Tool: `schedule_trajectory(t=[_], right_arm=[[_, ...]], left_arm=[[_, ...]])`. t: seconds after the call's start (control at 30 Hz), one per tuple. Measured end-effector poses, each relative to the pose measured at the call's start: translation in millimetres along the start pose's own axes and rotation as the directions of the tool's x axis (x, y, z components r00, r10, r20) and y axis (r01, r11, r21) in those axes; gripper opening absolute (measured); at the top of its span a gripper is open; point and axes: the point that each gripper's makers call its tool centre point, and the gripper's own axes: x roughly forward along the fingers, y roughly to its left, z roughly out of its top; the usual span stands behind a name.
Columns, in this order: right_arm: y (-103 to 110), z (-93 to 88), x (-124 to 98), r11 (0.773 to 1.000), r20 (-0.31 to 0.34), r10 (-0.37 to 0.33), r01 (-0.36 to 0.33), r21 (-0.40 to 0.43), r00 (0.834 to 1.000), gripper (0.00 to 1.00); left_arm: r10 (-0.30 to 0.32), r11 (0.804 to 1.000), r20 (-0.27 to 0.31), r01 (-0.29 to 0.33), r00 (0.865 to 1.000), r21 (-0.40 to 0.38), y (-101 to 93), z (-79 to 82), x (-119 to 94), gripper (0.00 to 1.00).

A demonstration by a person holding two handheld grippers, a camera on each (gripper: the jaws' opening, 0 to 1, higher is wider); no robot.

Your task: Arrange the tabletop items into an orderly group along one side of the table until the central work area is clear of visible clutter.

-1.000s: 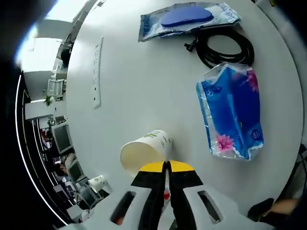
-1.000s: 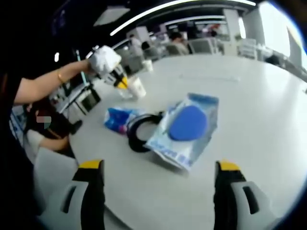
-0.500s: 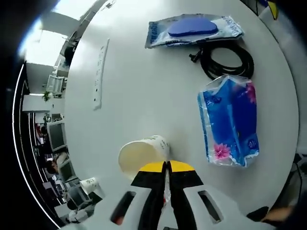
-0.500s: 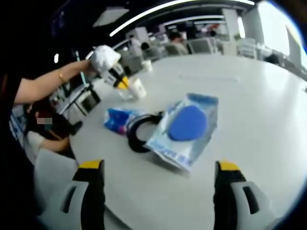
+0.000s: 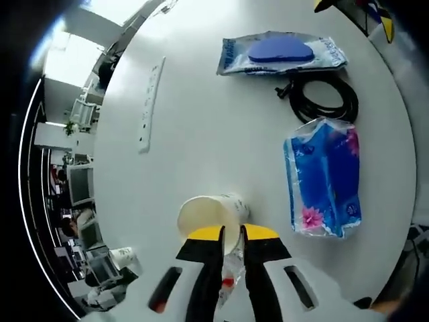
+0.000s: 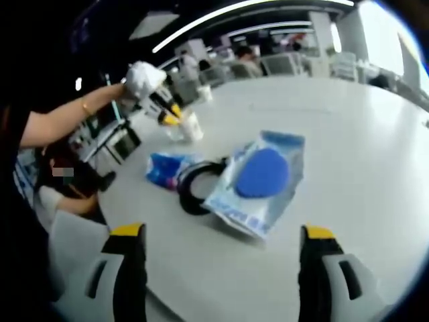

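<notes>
Your left tool stood over the white round table with its jaws a little apart, a narrow gap between the yellow tips, and the paper cup sat right at those tips, its mouth open toward the camera. Whether the jaws touched the cup's rim you could not tell from that view. A small clear scrap with a red spot lay between the jaws lower down. In the left gripper view the blue tissue pack lay to the right of the cup, well apart from it; just beyond it was the coiled black cable, and past that the clear pouch with a blue pad, the cable touching the pouch's edge. A white power strip lay on the left part of the table, apart from the rest. Your right tool was wide open, holding nothing, both yellow-tipped jaws far apart above the near edge of the table. In the right gripper view the pouch was nearest, the cable beside it, the tissue pack behind the cable, and farther off your gloved hand held the left tool at the cup.
</notes>
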Motion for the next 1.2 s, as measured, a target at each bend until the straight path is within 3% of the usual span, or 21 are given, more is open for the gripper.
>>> schedule_trajectory(t=[0.17, 0.27, 0.53, 0.6, 0.67, 0.8, 0.9, 1.0, 1.1, 1.17, 1.2], right_arm=[[0, 0.3, 0, 1.000, 0.003, 0.000, 0.000, 0.003, 1.000, 0.92], [0, 0.2, -1, 1.000, 0.002, 0.000, 0.000, 0.003, 1.000, 0.92], [-3, -0.2, -3, 1.000, 0.003, -0.007, 0.007, 0.007, 1.000, 0.92], [-2, -0.1, -3, 1.000, 0.004, -0.004, 0.004, 0.009, 1.000, 0.92], [-1, 0.8, -2, 1.000, 0.007, 0.000, 0.000, 0.010, 1.000, 0.92], [1, 4.1, -2, 1.000, 0.020, 0.007, -0.007, 0.008, 1.000, 0.92], [1, 9.1, -3, 1.000, 0.038, 0.010, -0.010, 0.000, 0.999, 0.93], [1, 13.9, -4, 1.000, 0.057, 0.008, -0.008, 0.001, 0.998, 0.94], [0, 15.2, -5, 1.000, 0.057, 0.006, -0.006, -0.004, 0.998, 0.94], [0, 15.4, -5, 1.000, 0.055, 0.004, -0.004, -0.009, 0.998, 0.95], [0, 15.5, -5, 1.000, 0.055, 0.004, -0.004, -0.010, 0.998, 0.95]], left_arm=[[0.030, 0.996, 0.053, -0.025, 0.998, -0.090, 9.8, 5.8, -5, 0.13], [0.040, 0.994, 0.053, -0.034, 0.998, -0.101, 14.9, 3.8, -4, 0.12], [0.012, 0.993, 0.084, -0.003, 0.996, -0.115, 6.8, 8.7, -6, 0.14], [0.030, 0.992, 0.087, -0.018, 0.996, -0.128, 11.0, 8.2, -10, 0.16], [0.036, 0.983, 0.125, -0.013, 0.991, -0.182, 12.8, 11.6, -16, 0.19], [0.063, 0.959, 0.215, 0.000, 0.975, -0.283, 18.8, 18.9, -30, 0.25], [0.078, 0.940, 0.269, 0.019, 0.960, -0.341, 21.8, 22.6, -37, 0.39], [0.106, 0.920, 0.304, 0.022, 0.947, -0.391, 26.1, 23.8, -43, 0.44], [0.139, 0.873, 0.381, 0.068, 0.914, -0.483, 30.6, 29.9, -51, 0.52], [0.144, 0.858, 0.423, 0.101, 0.895, -0.504, 30.5, 34.0, -55, 0.55], [0.167, 0.839, 0.444, 0.109, 0.880, -0.533, 32.8, 36.4, -59, 0.57]])
